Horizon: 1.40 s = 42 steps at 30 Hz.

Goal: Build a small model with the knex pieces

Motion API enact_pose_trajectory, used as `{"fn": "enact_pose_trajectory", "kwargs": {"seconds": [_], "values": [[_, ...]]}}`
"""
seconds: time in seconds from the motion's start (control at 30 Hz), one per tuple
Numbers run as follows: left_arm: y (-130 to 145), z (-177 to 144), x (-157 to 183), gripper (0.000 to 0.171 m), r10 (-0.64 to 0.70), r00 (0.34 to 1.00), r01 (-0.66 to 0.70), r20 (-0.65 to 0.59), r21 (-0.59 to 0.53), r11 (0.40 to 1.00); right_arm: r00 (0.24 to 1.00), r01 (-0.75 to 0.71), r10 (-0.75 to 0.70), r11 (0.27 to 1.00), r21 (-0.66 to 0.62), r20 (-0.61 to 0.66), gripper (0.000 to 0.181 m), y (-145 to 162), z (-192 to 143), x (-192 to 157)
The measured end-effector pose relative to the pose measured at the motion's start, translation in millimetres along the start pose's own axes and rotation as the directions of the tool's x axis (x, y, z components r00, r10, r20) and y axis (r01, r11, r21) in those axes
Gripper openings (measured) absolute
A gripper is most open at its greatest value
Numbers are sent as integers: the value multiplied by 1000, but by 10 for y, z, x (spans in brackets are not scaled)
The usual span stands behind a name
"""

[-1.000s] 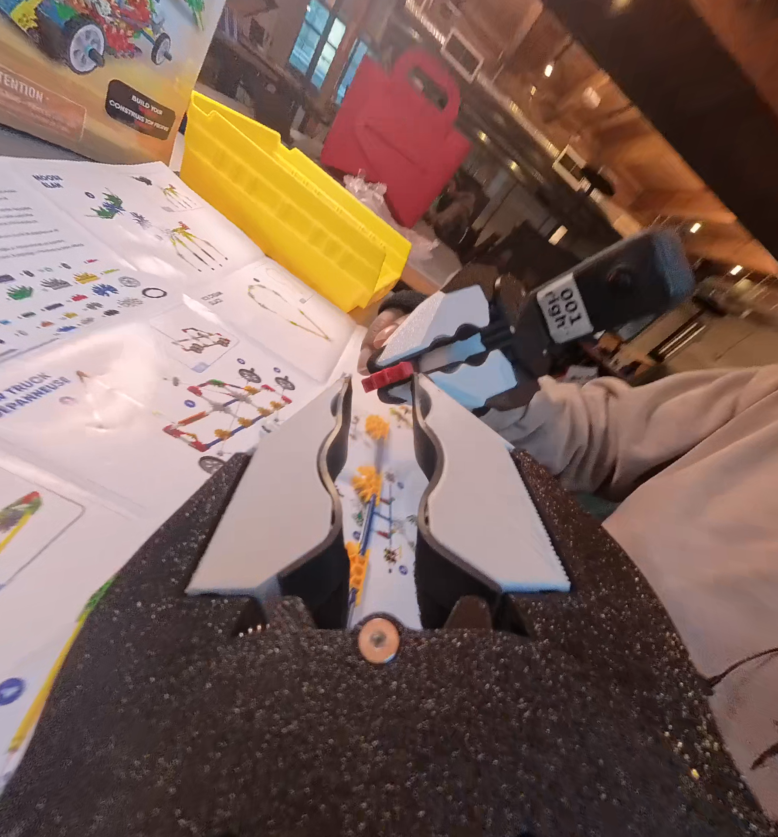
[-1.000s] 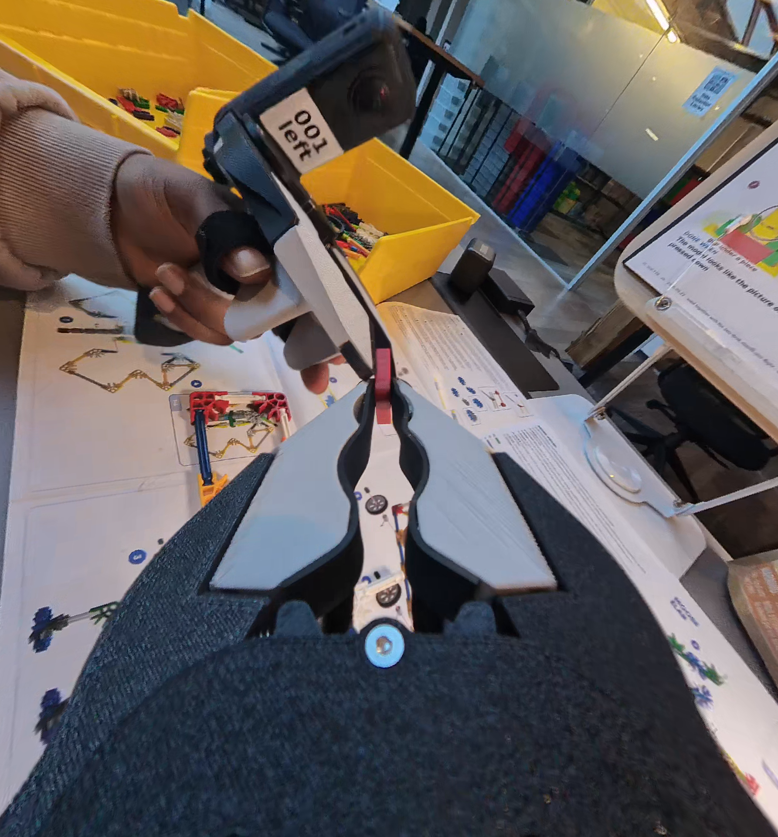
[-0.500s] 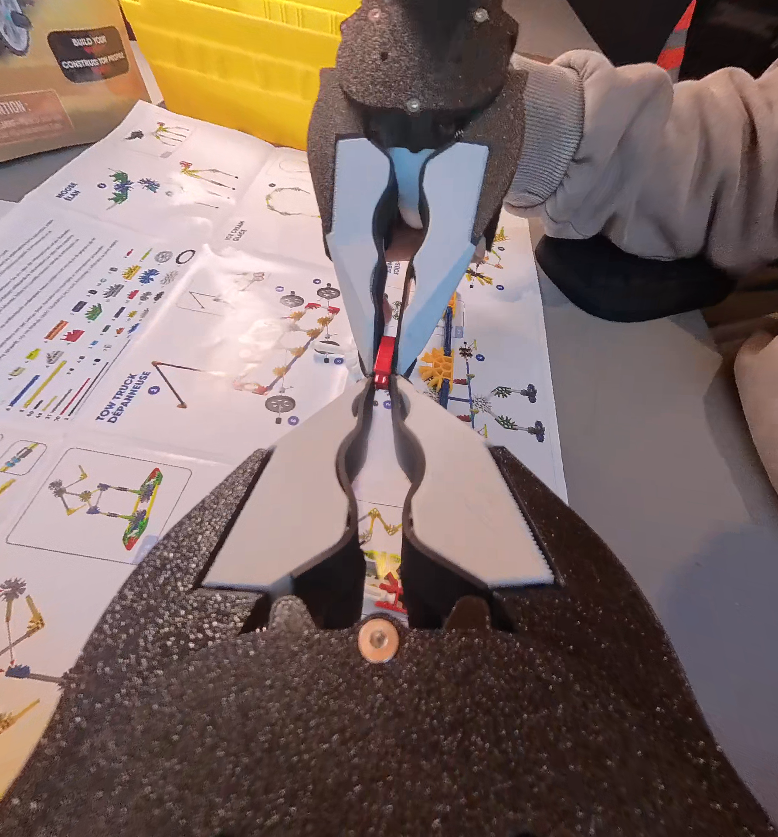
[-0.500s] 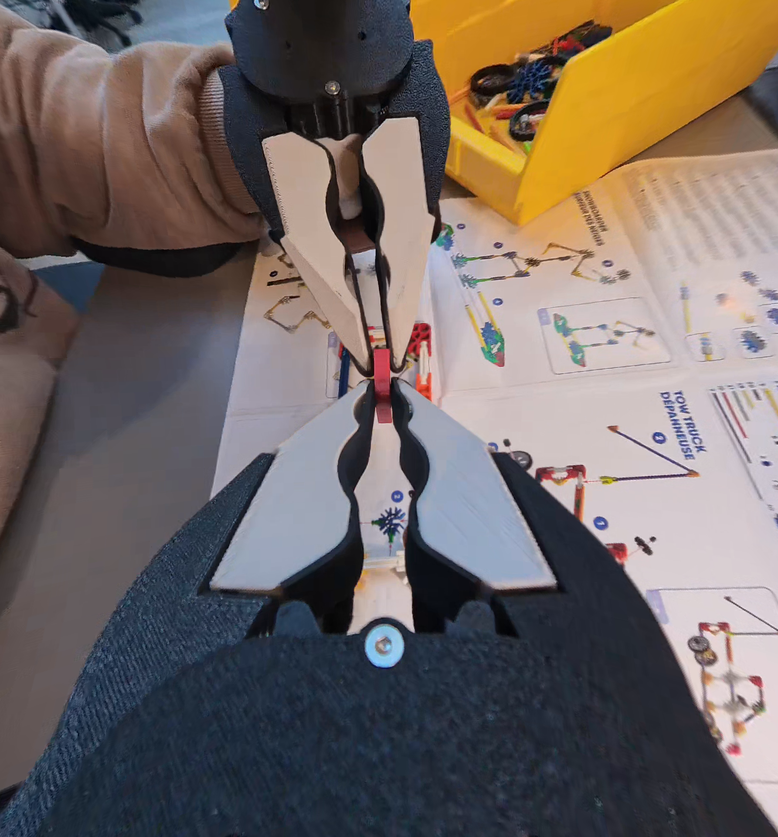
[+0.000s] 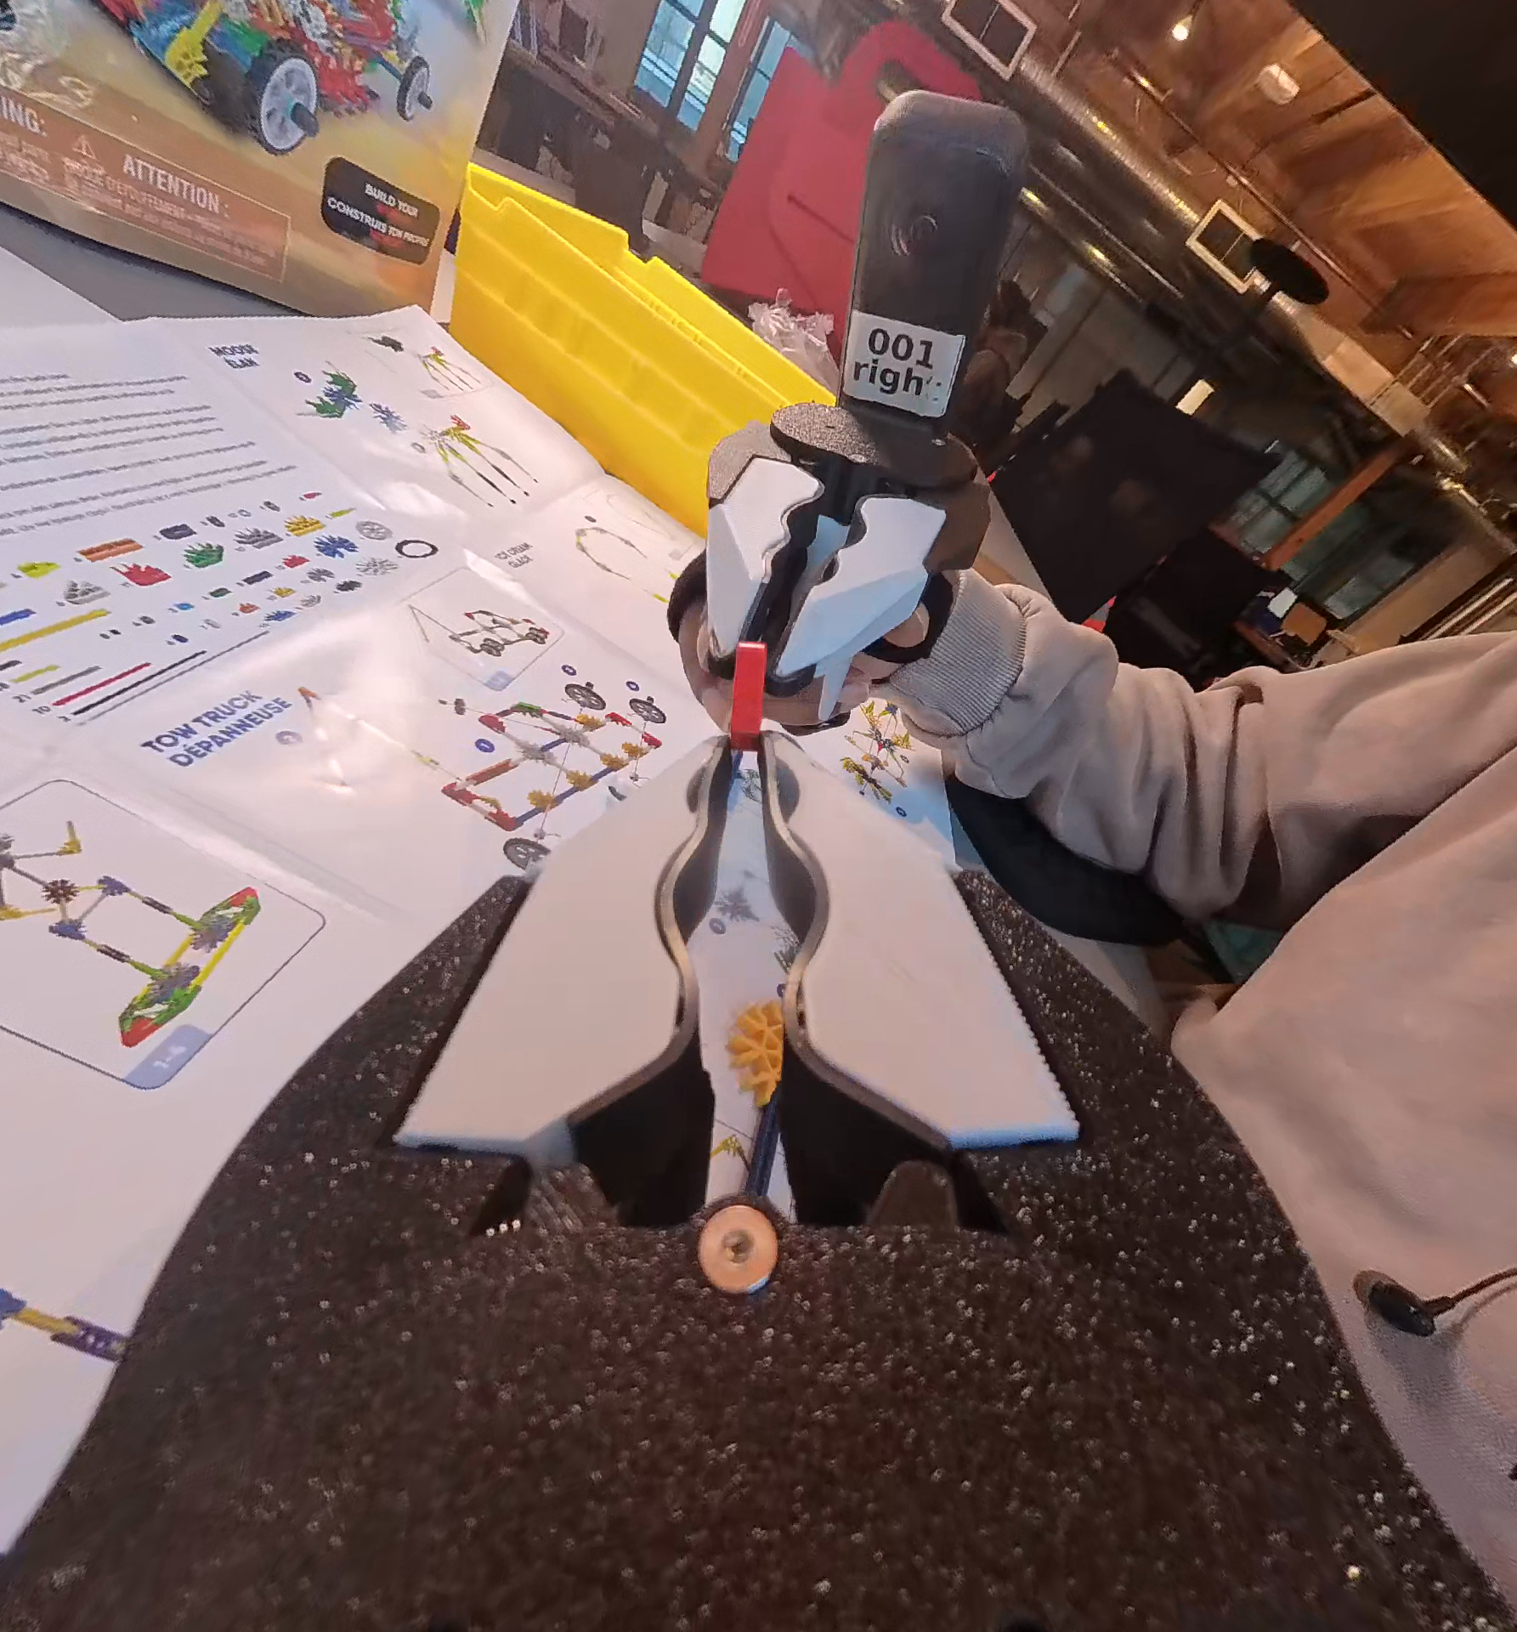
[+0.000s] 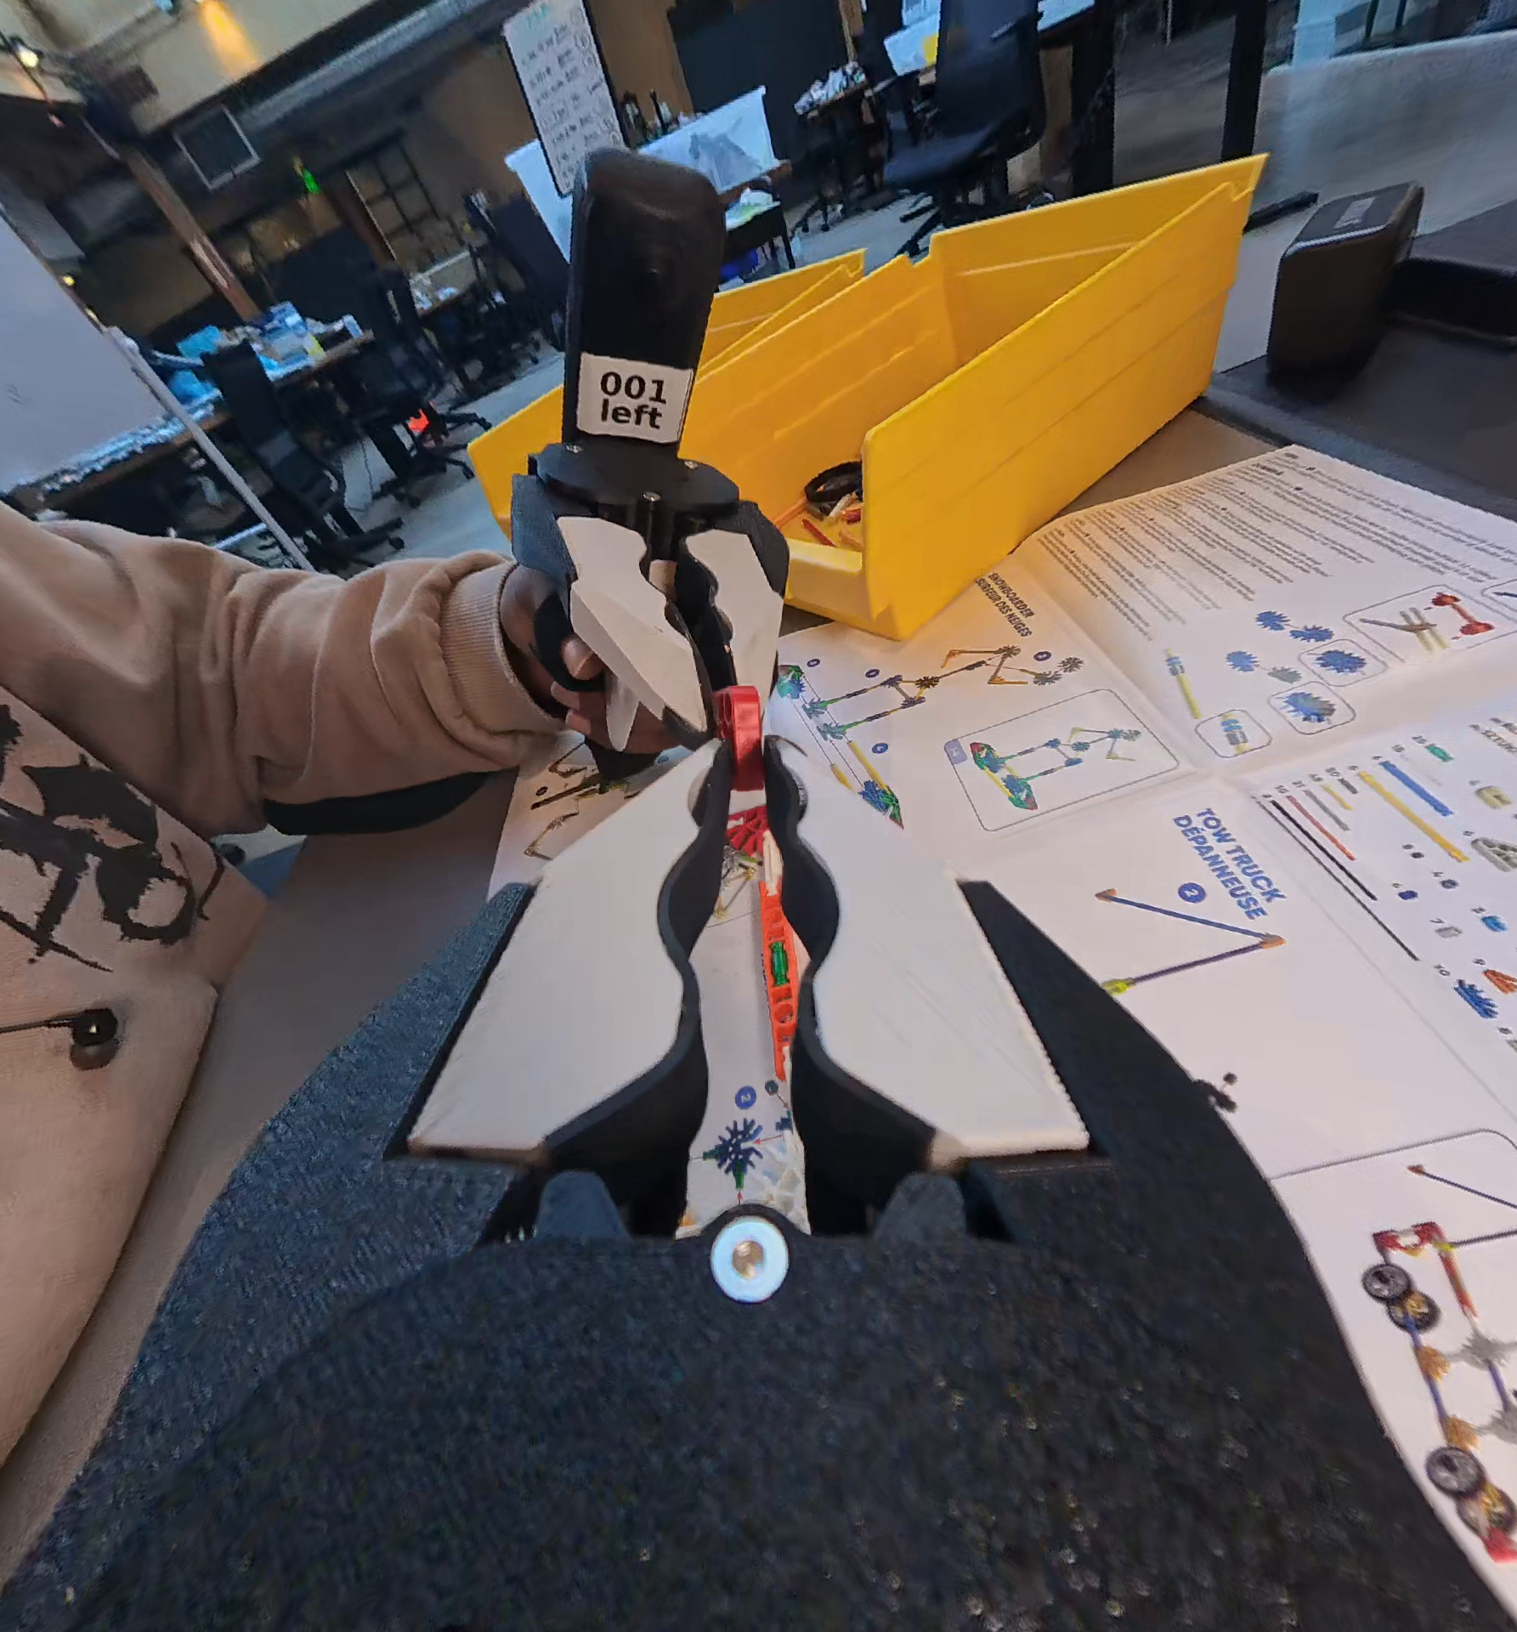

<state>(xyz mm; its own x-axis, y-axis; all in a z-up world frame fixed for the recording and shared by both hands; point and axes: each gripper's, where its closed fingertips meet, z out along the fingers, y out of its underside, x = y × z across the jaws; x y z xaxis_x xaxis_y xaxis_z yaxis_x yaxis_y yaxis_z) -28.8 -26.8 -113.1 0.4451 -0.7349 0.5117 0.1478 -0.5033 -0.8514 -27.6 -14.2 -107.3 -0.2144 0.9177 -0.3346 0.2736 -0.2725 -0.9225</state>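
A small red plastic connector is pinched between both grippers, held above a printed instruction sheet. My left gripper is shut on the connector's lower end. The right gripper faces it, tips down, and grips the upper end. In the right wrist view my right gripper is shut on the red connector, and the left gripper meets it from above left. A hand in a beige sleeve holds each gripper.
Yellow parts bins with loose pieces stand behind the sheet, and also show in the left wrist view. A toy box stands at the far left. A black device sits at the back right. The sheet covers the table. Only a small space, under 4 cm, lies between the two pairs of fingers.
Both grippers have tilted up from looking down at the sheet half a second ago. They have stayed tip to tip on the red connector throughout.
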Motion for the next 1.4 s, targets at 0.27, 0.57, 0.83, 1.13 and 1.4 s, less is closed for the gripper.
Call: {"fn": "enact_pose_trajectory", "kwargs": {"seconds": [0.27, 0.57, 0.83, 1.13, 1.4], "values": [[92, 125, 62, 4, -8, 1000, 7, -14, -20, 1000, 997, -71, 70, 997, 28, 42, 7, -53, -32, -48], [160, 225, 207, 4, 22, 999, -24, -47, -46, 999, 996, 5, -1, 999, -48, 90, 5, 148, -110, -207], [520, 247, -83, 21, 401, 906, -338, 137, -338, 878, 993, -16, 44, 970, -242, 112, 5, 487, -430, -134], [835, 176, -301, 33, 486, 865, -340, 126, -565, 751, 995, -99, 102, 946, -309, -9, 6, 675, -629, 185], [972, 132, -291, 9, 531, 844, -363, 81, -642, 675, 987, -158, 142, 939, -304, -72, 5, 689, -618, 296]]}}
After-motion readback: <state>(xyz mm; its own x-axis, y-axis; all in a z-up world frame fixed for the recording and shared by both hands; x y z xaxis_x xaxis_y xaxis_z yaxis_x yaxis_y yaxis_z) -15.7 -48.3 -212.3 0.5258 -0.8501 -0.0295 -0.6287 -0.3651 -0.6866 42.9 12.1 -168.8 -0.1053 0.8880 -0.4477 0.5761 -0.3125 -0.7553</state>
